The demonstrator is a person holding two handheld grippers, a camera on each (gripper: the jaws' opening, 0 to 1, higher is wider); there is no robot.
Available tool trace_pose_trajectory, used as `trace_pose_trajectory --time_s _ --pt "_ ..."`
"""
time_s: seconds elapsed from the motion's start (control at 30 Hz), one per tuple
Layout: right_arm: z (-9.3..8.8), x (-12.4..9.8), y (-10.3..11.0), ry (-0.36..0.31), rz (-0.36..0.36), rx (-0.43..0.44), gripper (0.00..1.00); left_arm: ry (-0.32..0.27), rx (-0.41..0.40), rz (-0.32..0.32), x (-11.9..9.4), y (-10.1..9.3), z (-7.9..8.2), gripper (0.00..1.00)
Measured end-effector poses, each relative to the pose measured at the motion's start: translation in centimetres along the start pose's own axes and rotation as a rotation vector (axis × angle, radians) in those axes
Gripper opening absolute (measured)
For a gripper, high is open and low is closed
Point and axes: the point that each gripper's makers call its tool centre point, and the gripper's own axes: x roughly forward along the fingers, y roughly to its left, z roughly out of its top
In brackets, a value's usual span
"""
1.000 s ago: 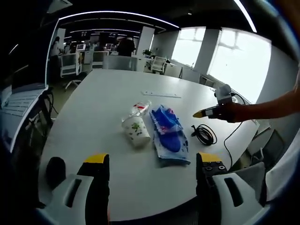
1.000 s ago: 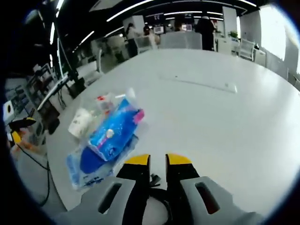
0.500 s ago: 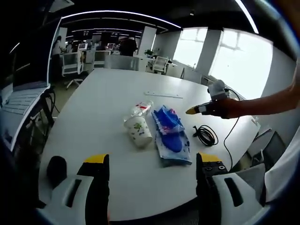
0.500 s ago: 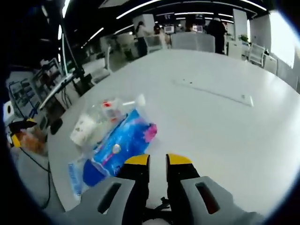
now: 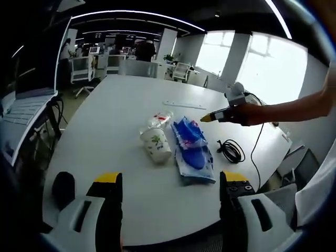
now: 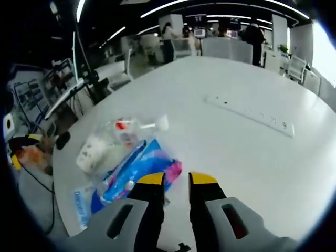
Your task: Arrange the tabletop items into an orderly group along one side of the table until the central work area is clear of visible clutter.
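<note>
Right tongs (image 6: 177, 179), nearly shut on nothing, have lifted off the black cable (image 5: 231, 151) toward the blue packet (image 6: 137, 168) beside the cup (image 5: 156, 145) and bottle (image 5: 159, 120) mid-surface (image 5: 131, 100); left tongs (image 5: 168, 181) hang wide open, so clutter remains.

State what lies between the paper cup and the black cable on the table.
The blue packet lies between the cup and the cable; the left gripper view shows it.
</note>
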Motion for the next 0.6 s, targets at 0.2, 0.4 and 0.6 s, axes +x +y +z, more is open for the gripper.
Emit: trace_pose_trajectory --time_s 0.2,0.4,0.6 --pt "0.6 0.6 0.5 0.012 0.011 -0.026 0.17 0.004 0.001 0.000 0.0 0.4 0.1 0.77" --pt "1.3 1.7 0.9 0.025 0.030 -0.053 0.18 0.005 0.005 0.001 -0.2 0.6 0.3 0.77" --pt "1.3 2.7 1.3 0.056 0.046 -0.087 0.17 0.008 0.004 0.005 -0.4 0.9 0.2 0.77"
